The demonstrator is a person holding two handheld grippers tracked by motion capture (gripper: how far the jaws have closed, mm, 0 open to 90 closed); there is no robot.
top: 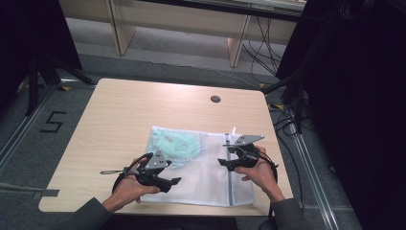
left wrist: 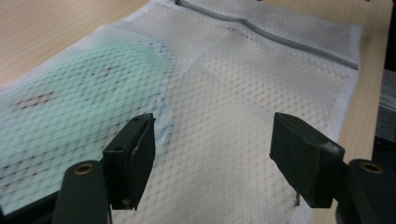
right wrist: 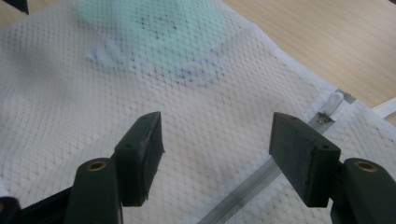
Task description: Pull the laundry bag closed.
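A white mesh laundry bag (top: 210, 167) lies flat on the surface near its front edge, toward the right front corner, with a pale green garment (top: 174, 143) inside its far-left part. The left gripper (top: 167, 182) hangs over the bag's front-left portion and the right gripper (top: 225, 162) over its right portion, beside the grey zipper (top: 231, 184) that runs front to back; both sets of jaws stand wide apart and hold nothing. The bag looks light, limp and thin, so it should sag and fold when lifted, and the mesh may slip unless a doubled hem or the stiffer zipper tape is pinched. The white zipper pull (right wrist: 332, 102) at the far end looks like the natural hold for opening it. The bag's front hem sits close to the surface's front edge, while plenty of bare wood lies open toward the far and left edges.
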